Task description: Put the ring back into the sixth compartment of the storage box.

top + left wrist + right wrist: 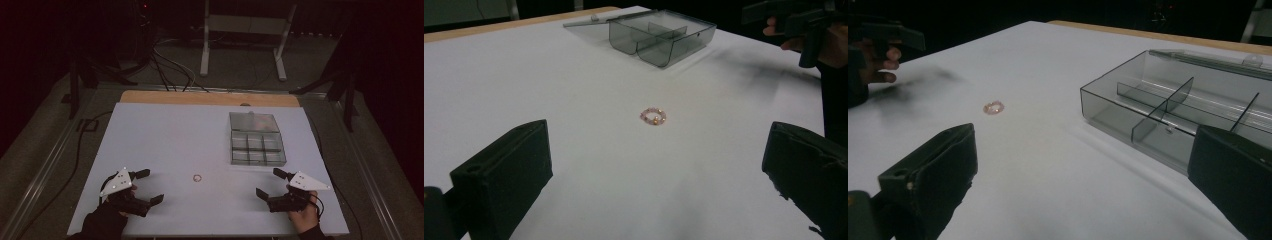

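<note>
A small beaded ring (653,116), pink with gold beads, lies flat on the white table (165,135). It sits between the two grippers, untouched.

Dark lab: floor cables (170,70), rig stands (75,80)

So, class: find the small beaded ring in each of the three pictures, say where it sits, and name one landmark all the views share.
High view: the beaded ring lies on the white table, low centre, between the two grippers.
Left gripper view: the ring is just above centre, ahead of the open jaws.
Right gripper view: the ring is left of centre, upper half.
Shared landmark: the clear compartment box, lid open.
</note>
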Available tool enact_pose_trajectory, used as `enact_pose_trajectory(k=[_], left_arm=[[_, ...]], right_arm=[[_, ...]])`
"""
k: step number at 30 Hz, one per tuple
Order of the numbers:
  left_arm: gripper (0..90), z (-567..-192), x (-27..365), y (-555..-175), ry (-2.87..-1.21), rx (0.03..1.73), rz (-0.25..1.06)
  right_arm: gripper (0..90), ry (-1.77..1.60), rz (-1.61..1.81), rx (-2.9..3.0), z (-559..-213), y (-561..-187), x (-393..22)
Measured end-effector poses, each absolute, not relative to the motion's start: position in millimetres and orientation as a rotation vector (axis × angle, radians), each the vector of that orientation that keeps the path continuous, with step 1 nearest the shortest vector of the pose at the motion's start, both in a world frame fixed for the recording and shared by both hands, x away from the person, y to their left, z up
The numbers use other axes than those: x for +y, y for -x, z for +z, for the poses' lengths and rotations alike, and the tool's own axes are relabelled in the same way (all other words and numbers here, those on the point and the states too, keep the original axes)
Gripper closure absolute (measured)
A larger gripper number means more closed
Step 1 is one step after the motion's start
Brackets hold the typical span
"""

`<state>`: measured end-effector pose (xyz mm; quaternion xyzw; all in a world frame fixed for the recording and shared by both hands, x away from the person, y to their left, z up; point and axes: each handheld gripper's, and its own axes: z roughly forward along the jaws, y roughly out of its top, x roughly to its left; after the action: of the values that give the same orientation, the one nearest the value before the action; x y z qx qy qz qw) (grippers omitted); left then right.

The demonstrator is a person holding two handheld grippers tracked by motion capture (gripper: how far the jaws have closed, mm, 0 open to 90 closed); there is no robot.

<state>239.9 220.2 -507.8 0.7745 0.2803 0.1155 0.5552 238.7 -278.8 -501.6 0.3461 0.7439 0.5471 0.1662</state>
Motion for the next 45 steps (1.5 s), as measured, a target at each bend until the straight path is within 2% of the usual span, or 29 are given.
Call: enact_pose_trajectory(k=[38,45], left_arm=[[0.6,-508,220,-240,-1.839,0.658,0.279],[0.6,-508,220,-240,-1.831,0.658,0.276]], right_arm=[[0.0,-1.007,1.558,2.128,-497,-238,-276],[0.0,-0.984,1.585,2.108,-485,-240,-268]])
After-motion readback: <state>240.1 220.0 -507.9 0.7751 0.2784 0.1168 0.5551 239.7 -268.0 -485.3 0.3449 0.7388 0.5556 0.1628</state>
